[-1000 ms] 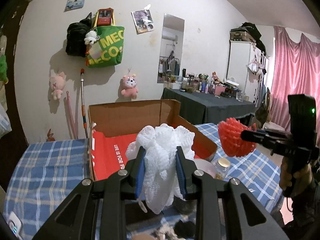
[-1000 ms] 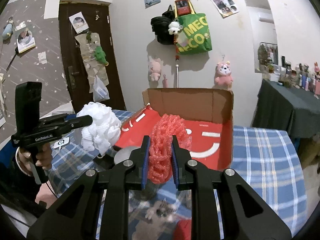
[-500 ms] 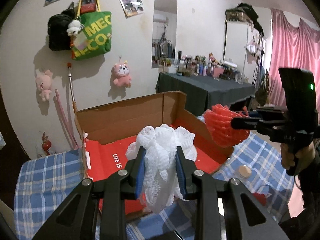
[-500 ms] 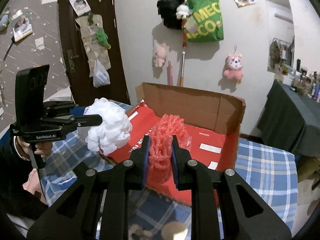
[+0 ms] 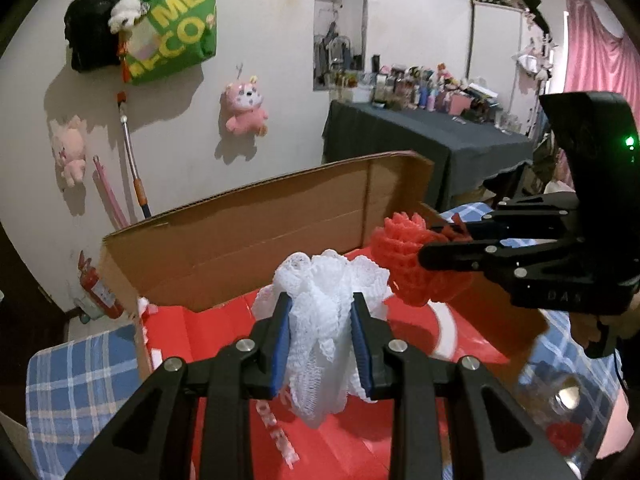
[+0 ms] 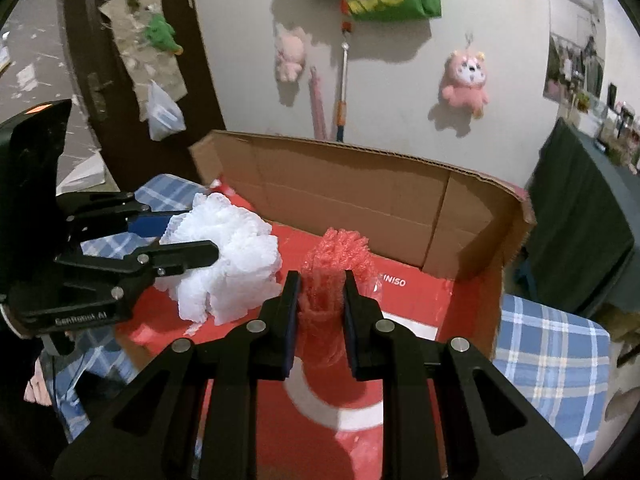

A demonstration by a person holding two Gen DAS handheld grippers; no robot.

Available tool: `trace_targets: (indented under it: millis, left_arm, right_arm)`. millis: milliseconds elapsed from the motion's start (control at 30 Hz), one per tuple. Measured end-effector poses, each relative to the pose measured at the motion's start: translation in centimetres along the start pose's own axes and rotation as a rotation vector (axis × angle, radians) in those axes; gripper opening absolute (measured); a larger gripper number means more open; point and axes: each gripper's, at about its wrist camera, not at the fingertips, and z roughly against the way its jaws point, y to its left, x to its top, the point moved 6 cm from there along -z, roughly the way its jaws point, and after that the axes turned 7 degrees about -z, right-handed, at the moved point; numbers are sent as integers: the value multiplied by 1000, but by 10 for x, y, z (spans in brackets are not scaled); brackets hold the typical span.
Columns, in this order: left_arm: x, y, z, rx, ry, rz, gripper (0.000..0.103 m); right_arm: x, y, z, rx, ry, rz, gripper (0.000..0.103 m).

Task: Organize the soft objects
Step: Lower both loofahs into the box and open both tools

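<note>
Left tongs clenched on a white mesh bath pouf, blue pads squeezing it from both sides. Right tongs clenched on a red mesh bath pouf the same way. Both poufs hang side by side over the open cardboard box (red printed liner inside, back flap upright), white one to the left of the red. Box sits on a worktop with a blue plaid cloth. Pink plush toy hangs on the wall behind.

Both the white mesh puff and red mesh puff have travelled over the open box.
</note>
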Motion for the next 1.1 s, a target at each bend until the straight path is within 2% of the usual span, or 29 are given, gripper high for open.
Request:
trace_targets:
  millis: [200, 300, 567, 867, 1100]
  left_arm:
    - [8, 18, -43, 48, 39, 17, 30]
    - [10, 26, -60, 49, 51, 41, 30]
    - [2, 33, -90, 72, 87, 35, 31]
    - [2, 29, -93, 80, 84, 15, 39]
    - [2, 31, -93, 82, 94, 15, 41]
  right_arm:
    - [17, -20, -44, -32, 66, -51, 18]
    - [22, -27, -64, -51, 93, -76, 18]
    - [23, -45, -100, -78, 139, -132, 18]
    - [16, -50, -117, -95, 176, -134, 22]
    - [18, -50, -117, -105, 192, -142, 23]
